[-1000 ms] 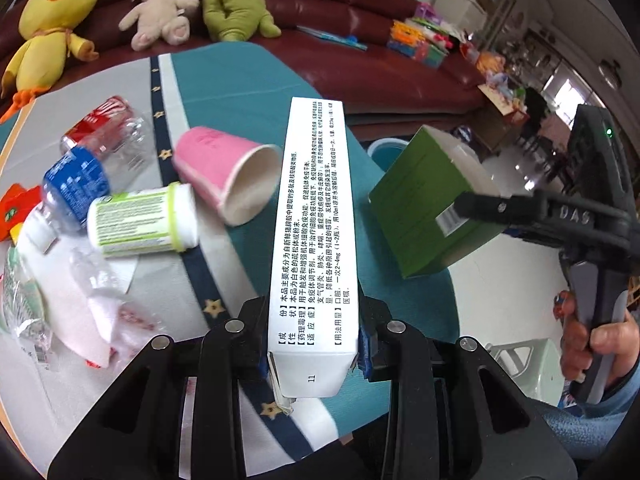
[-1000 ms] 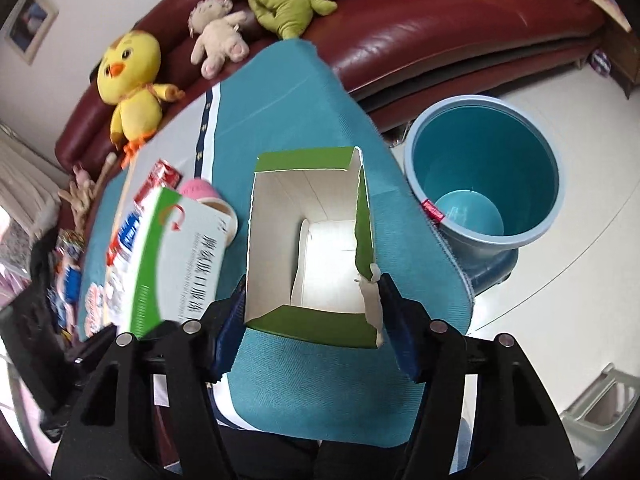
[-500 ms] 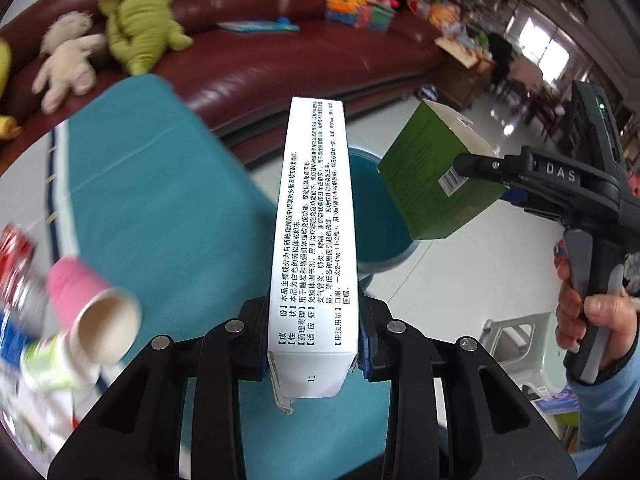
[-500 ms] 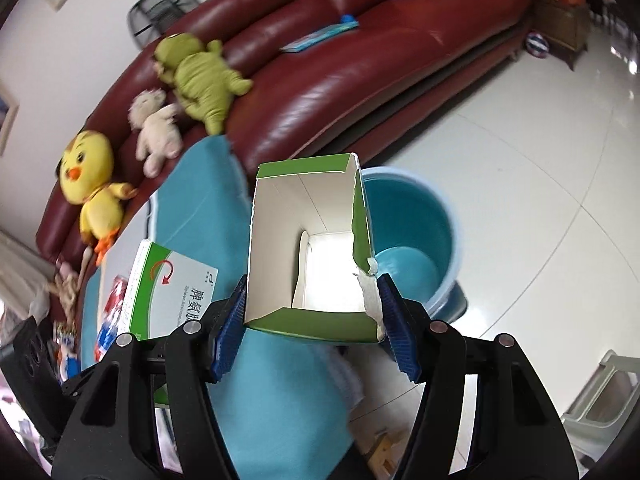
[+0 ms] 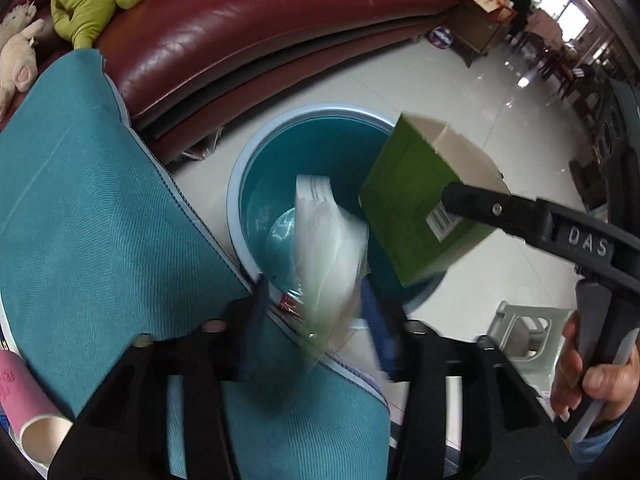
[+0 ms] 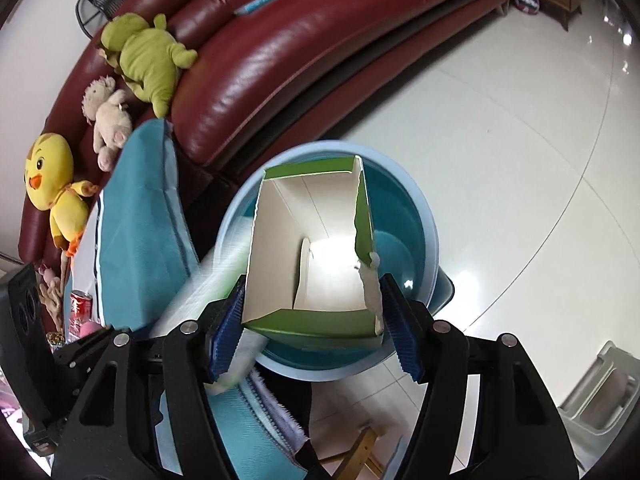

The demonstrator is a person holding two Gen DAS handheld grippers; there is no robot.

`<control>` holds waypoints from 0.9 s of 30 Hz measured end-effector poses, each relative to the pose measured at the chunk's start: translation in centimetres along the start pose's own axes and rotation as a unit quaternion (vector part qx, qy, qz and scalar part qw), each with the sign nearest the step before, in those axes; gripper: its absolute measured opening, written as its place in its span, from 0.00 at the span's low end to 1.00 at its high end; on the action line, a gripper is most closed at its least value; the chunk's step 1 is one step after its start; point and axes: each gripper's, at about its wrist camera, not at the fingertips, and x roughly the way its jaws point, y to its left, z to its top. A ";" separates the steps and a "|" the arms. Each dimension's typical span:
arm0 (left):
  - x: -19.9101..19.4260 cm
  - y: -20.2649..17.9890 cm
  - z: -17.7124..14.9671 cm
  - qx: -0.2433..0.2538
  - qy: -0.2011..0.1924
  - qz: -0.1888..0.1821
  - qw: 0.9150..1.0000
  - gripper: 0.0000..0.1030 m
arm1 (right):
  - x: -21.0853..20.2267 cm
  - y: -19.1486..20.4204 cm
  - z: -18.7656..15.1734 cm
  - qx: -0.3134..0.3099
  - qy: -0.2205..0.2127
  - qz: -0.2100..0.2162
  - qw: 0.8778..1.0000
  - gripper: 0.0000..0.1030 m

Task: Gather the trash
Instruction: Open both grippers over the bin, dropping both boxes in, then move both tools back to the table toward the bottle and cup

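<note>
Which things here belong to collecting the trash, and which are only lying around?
Job: white box leaving the opening left gripper; green box in the opening right gripper; blue bin.

Lying about: green plush, yellow duck, sofa.

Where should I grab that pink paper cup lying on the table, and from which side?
Only part of the pink paper cup shows, at the left wrist view's edge. It lies on its side on the teal tablecloth, open mouth toward the camera. Probably best to come from above and close across the body mid-length, squeezing lightly: the rounded wall may roll or crush.
</note>
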 end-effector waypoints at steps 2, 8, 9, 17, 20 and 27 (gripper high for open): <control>0.2 -0.1 0.2 -0.006 -0.003 0.006 1.000 0.61 | 0.4 -0.1 0.0 0.002 0.006 -0.002 1.000 0.64; 0.6 0.2 0.0 -0.012 -0.001 0.003 1.000 0.62 | 0.3 -0.5 -0.1 0.006 0.005 0.000 1.000 0.65; 0.4 0.1 -0.4 -0.012 -0.001 0.003 1.000 0.62 | 0.2 -0.5 -0.1 0.007 0.005 -0.002 1.000 0.67; -0.8 0.9 -2.2 -0.017 -0.016 0.001 1.000 0.78 | -0.6 -0.7 -0.5 0.012 0.003 -0.027 1.000 0.74; -1.6 1.6 -2.9 -0.029 -0.022 -0.006 0.999 0.78 | -0.5 -0.8 -0.8 0.012 0.011 -0.043 0.999 0.75; -4.1 3.4 -4.8 -0.062 -0.041 -0.026 0.997 0.78 | -1.2 0.9 -1.9 -0.004 0.021 -0.054 0.998 0.75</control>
